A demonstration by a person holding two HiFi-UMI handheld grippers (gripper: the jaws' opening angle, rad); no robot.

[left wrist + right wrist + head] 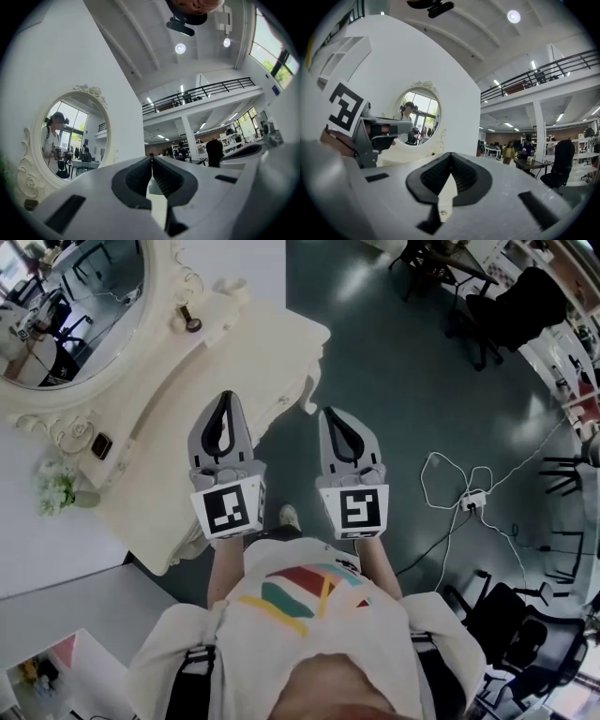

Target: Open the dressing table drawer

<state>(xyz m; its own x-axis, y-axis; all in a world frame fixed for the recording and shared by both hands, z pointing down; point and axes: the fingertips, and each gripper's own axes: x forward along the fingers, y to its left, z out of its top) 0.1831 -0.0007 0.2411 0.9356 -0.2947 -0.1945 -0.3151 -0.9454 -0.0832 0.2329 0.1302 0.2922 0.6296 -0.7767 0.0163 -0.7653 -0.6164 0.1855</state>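
Note:
The cream dressing table (234, 343) stands at the left of the head view, with its oval mirror (84, 306) at the upper left. From above, its drawer front is hidden. My left gripper (226, 397) hangs over the table's front edge, jaws shut and holding nothing. My right gripper (334, 412) floats beside it over the dark floor, also shut and holding nothing. In the left gripper view the shut tips (151, 158) point past the mirror (70, 136). The right gripper view shows its shut tips (450, 153), the mirror (419, 117) and the left gripper (370, 129).
A small bottle (191, 322), a dark small object (101, 446) and a bunch of flowers (56, 491) sit on the table. A power strip (472, 500) with white cables lies on the floor at the right. Black chairs (516, 306) stand far right.

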